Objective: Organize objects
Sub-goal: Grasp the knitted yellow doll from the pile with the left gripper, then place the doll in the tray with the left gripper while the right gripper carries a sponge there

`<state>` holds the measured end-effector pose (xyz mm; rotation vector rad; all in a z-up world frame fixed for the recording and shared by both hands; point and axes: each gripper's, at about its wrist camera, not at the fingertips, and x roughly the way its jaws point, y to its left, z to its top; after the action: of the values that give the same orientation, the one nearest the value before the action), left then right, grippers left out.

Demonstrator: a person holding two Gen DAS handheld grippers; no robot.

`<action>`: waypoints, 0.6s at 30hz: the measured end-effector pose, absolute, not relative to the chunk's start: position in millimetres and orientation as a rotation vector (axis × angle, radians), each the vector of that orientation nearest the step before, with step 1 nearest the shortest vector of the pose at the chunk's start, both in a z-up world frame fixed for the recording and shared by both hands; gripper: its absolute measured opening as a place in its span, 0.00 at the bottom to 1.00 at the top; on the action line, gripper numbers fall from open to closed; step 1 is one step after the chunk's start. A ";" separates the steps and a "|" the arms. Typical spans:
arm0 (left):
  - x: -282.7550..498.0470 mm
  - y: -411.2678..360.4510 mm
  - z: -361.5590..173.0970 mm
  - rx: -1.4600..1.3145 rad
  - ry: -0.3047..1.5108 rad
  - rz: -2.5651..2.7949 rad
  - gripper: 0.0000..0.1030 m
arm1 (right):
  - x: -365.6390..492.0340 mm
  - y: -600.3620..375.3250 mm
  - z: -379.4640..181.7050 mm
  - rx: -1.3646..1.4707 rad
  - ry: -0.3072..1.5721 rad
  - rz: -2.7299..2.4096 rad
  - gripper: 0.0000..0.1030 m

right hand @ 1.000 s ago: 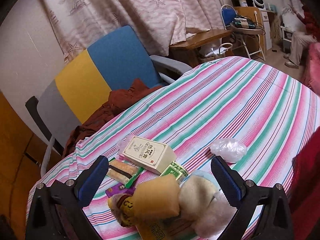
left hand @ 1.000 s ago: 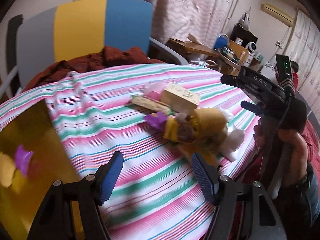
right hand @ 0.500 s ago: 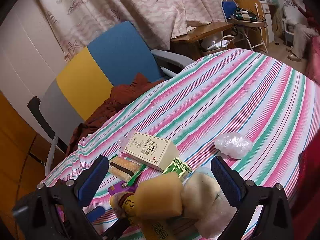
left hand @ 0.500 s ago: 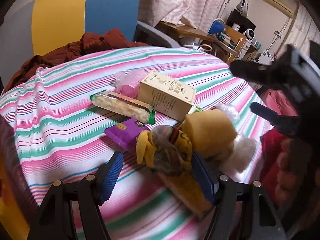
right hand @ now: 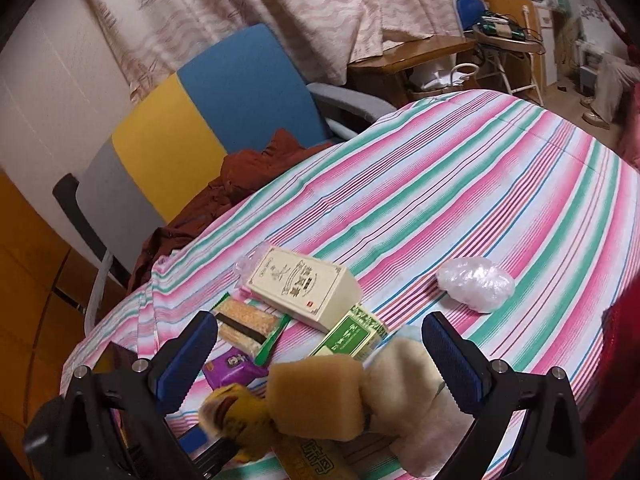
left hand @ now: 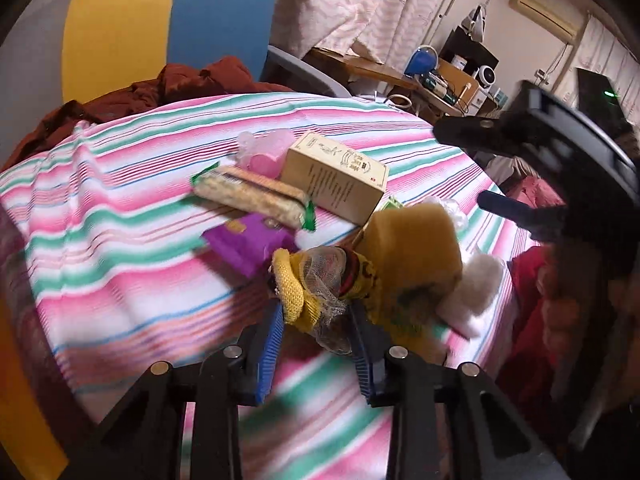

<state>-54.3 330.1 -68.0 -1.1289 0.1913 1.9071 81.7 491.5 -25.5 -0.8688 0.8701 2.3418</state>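
My left gripper [left hand: 316, 320] has its jaws drawn close about the yellow toy [left hand: 316, 284], a knitted bundle partly wrapped in white mesh; the blue pads [left hand: 272, 344] sit against its two sides, so I judge it gripped, probably for removal from the heap. My right gripper [right hand: 320, 356] hovers with jaws spread wide and nothing between them, above the sponge [right hand: 316, 396] and the white fluff [right hand: 408, 396]; I take this as waiting for the next item.

The toy lies at the near end of the heap, touching the sponge. Just beyond lie the purple packet [left hand: 244, 244], the cracker pack [left hand: 252, 196] and the cream box [left hand: 336, 184], with a pink bag [left hand: 268, 152] behind the box and a green carton [right hand: 352, 336] tucked beside it. A clear bag [right hand: 474, 284] sits apart on the striped cloth [right hand: 440, 184].

No bin, tray or basket appears in either view, so I cannot tell where the items are meant to go. The cream box is shut, its contents hidden.
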 end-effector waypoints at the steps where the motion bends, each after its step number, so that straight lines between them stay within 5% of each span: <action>1: -50.5 322.9 -67.5 -1.127 0.192 1.910 0.31 | 80.3 490.6 -26.1 -0.880 0.864 2.347 1.00; 8: -28.8 293.9 -74.8 -1.167 0.194 1.927 0.32 | 64.4 476.8 -36.5 -1.024 0.768 2.361 1.00; 12: -30.4 291.3 -76.0 -1.188 0.180 1.932 0.54 | 53.1 472.2 -52.7 -1.176 0.671 2.270 0.98; 18: -28.5 299.9 -70.0 -1.189 0.198 1.940 0.66 | 59.7 476.8 -49.1 -1.129 0.722 2.309 0.98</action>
<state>-28.5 299.9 -70.0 -1.1894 0.1978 1.9401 59.7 476.8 -49.1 -1.1294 0.7216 2.3089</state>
